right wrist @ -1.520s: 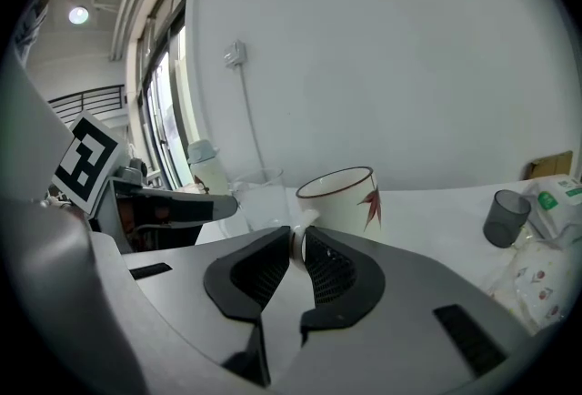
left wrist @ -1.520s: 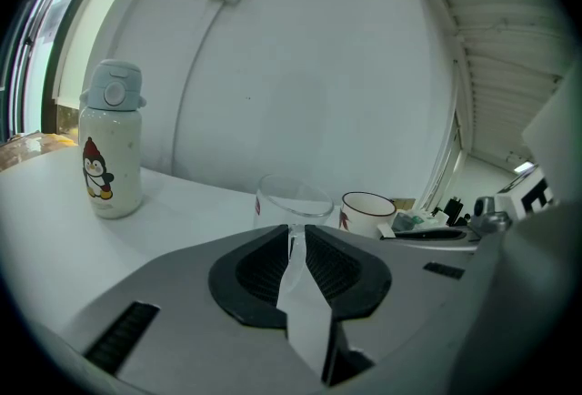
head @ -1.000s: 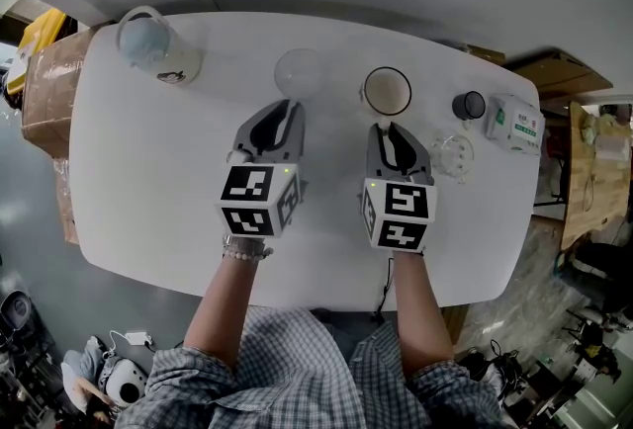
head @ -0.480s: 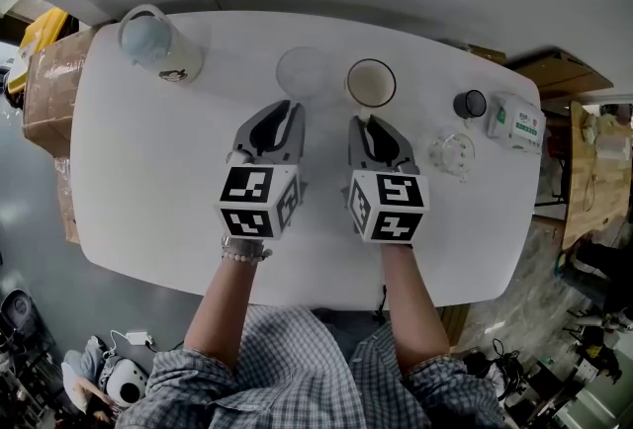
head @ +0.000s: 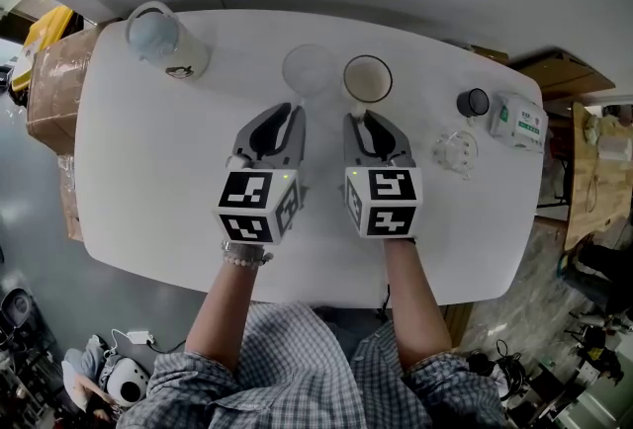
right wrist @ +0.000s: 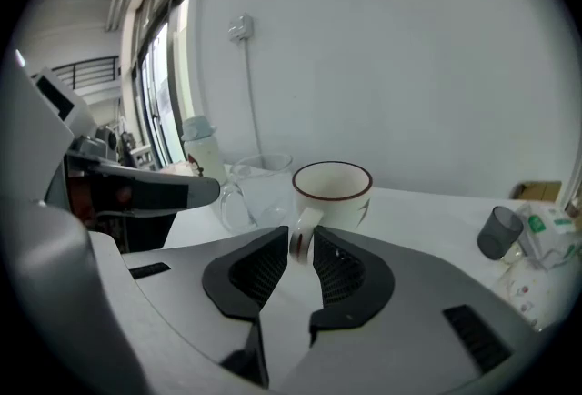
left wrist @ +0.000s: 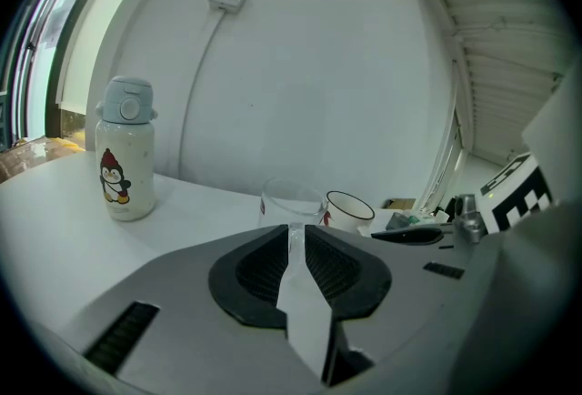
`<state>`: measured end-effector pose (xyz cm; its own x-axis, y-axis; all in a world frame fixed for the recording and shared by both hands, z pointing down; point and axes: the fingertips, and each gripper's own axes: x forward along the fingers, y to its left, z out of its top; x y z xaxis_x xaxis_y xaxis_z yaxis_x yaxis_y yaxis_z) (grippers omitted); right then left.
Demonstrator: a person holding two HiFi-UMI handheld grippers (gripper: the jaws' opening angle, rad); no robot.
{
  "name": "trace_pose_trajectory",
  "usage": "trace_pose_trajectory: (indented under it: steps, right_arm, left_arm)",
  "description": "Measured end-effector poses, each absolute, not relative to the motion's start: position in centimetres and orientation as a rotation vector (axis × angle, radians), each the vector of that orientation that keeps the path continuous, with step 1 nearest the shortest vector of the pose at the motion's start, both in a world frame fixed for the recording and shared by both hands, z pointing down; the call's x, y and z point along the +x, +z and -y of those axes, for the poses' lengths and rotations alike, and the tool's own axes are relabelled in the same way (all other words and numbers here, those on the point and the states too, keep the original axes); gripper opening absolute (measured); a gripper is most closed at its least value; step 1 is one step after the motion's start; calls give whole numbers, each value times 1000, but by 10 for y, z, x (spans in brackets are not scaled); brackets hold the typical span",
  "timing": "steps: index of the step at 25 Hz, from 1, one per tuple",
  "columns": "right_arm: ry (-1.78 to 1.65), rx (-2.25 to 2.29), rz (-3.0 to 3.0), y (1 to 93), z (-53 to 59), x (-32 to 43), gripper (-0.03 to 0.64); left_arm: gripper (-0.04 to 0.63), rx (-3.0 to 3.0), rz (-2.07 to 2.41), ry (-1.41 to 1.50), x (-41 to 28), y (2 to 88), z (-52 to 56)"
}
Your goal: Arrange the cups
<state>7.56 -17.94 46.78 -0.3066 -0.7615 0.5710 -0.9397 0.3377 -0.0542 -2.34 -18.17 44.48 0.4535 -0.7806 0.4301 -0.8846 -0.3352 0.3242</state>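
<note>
A clear glass mug (head: 309, 69) and a white mug with a dark rim (head: 368, 79) stand side by side at the far middle of the white table (head: 148, 180). My left gripper (head: 290, 107) is shut on the glass mug's (left wrist: 293, 200) handle, seen as a thin clear strip between the jaws (left wrist: 296, 229). My right gripper (head: 362, 114) is shut on the white mug's (right wrist: 333, 193) handle (right wrist: 301, 243). The glass mug (right wrist: 259, 188) sits just left of it, close but apart.
A pale blue penguin bottle (head: 163, 42) stands at the far left corner. On the right are a small dark cup (head: 472, 103), a clear patterned glass (head: 455, 150) and a white-green box (head: 518, 121). A cardboard box (head: 54, 86) sits beyond the table's left edge.
My right gripper has carried the white mug left and a little farther back, so it now stands next to the glass mug. The left gripper and glass mug have stayed put.
</note>
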Motion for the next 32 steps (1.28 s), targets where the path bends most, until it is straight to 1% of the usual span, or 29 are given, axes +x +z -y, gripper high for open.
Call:
trace_pose_trajectory:
  steps: [3,8,12,16,19,22,27,32]
  right_arm:
    - [509,1449,2148,470,174,73,109]
    - [498,1460,2133,465,155,89,115]
    - [390,1483,2057,451,128,143,115]
    - [270,1474,1943,438,103,209,115]
    - [270,1507,1861,438,90,256,115]
    - [310,1509,1802,453,83,287,115]
    - [306,1400,1734,484,81,304,115]
    - [273,1363,1725,495,85,307,114]
  left_arm:
    - [61,2194,1392,278,-25,443,176]
    - [61,2192,1406,295,-29,437,162]
    - [60,2204,1402,304,-29,430,148]
    - [26,2246,1365,287,-22,419,134]
    - [20,2269,1345,294,-14,416,125]
    - [18,2274,1339,308,-7,416,119]
    - [18,2263,1348,309,0,414,114]
    - [18,2256,1365,319,4,414,111]
